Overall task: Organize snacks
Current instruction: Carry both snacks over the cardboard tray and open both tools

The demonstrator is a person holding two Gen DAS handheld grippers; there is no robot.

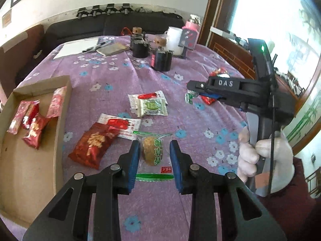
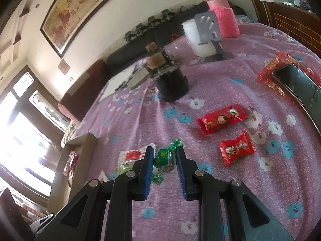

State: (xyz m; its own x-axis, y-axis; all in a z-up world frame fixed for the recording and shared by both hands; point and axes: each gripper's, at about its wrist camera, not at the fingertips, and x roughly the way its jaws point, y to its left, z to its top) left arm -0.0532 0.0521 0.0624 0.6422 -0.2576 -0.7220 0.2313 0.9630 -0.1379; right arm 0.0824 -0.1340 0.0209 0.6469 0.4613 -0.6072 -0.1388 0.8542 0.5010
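The surface (image 1: 112, 76) wears a soft, nubbly purple cloth printed with flowers. Near its left edge sits a matt brown cardboard tray (image 1: 60, 140) holding shiny red foil packets (image 1: 34, 134). The clear cake wrapper (image 1: 153, 150) is glossy plastic film, green-striped at the ends. The green candy (image 2: 163, 158) has crinkly, shiny film. Both the left claw (image 1: 154, 146) and the right claw (image 2: 164, 152) are matt black plastic with rough blue pads (image 1: 134, 160) and bright metal pivot pins (image 1: 78, 176). The pink bottle sleeve (image 2: 225, 20) looks knitted.
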